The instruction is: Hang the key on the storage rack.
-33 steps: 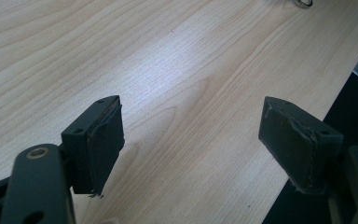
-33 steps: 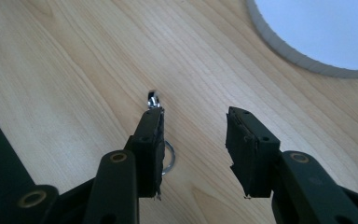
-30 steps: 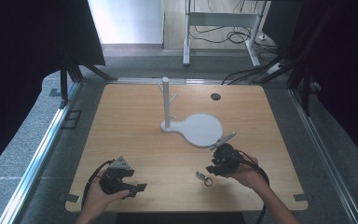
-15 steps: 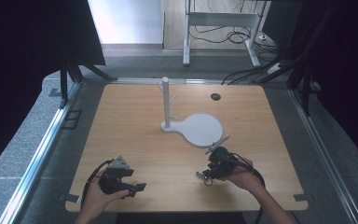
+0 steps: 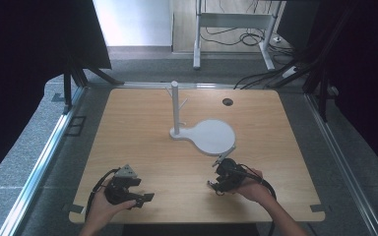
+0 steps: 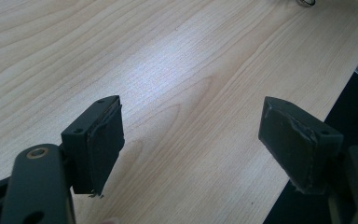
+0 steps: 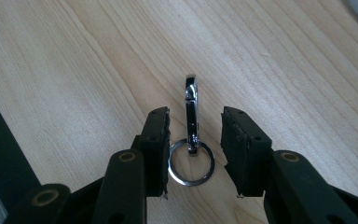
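At the left of the high view, the left gripper (image 5: 137, 194) rests near the table's (image 5: 142, 132) front edge, its jaws wide open with nothing but bare wood between them. Right of it, the right gripper (image 5: 218, 183) stands over a metal key clip (image 7: 191, 135) lying flat on the table; its jaws have just been closing and now straddle the clip without pressing on it yet. To do this well, the jaws should probably stay centred on the narrow clasp body, just above the ring, and close squarely so the clip does not swivel or skid away. The clip is a polished silver snap hook joined to a round split ring. Behind it stands a white peg stand (image 5: 204, 132).
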### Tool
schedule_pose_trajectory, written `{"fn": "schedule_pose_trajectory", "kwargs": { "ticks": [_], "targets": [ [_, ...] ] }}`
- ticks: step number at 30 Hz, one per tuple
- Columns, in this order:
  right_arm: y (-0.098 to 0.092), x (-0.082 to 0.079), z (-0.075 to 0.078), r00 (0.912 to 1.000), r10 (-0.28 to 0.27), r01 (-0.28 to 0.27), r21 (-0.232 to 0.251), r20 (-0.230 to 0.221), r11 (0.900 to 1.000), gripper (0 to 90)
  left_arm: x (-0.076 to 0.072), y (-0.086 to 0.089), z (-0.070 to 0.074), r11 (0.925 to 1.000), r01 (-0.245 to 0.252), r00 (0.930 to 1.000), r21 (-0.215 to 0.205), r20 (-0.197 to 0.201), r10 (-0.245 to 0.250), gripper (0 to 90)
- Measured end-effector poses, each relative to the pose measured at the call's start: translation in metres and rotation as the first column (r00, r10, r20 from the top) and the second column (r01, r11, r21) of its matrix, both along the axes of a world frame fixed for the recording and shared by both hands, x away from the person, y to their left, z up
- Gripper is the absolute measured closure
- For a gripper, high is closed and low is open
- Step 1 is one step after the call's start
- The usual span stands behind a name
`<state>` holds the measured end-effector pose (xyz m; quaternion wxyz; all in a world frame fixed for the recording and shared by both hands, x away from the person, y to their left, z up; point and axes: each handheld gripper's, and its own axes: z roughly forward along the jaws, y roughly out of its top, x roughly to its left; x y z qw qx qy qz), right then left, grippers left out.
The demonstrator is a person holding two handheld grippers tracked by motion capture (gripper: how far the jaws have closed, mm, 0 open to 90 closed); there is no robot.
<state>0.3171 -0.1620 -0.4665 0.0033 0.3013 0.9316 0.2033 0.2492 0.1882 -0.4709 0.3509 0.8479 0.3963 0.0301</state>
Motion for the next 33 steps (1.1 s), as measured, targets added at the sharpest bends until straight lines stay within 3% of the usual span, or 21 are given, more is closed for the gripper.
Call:
{"fn": "schedule_pose_trajectory", "kwargs": {
  "ticks": [16, 27, 33],
  "targets": [
    [0.007, 0.005, -0.009, 0.9996, 0.020, -0.021, -0.051, -0.021, 0.998, 70.9, -0.001, 0.000, 0.002, 1.0000, 0.001, 1.0000, -0.005, 0.009, -0.001, 22.7],
    [0.014, 0.004, -0.012, 0.9992, 0.038, -0.039, -0.103, -0.011, 0.994, 74.7, -0.001, 0.001, 0.003, 1.0000, -0.003, 0.9999, -0.008, 0.012, 0.003, 22.8],
    [0.013, 0.003, -0.013, 0.9990, 0.045, -0.045, -0.120, -0.009, 0.992, 81.1, -0.001, 0.003, 0.003, 0.9999, -0.008, 0.9999, -0.009, 0.014, 0.008, 22.8]
  ]
}}
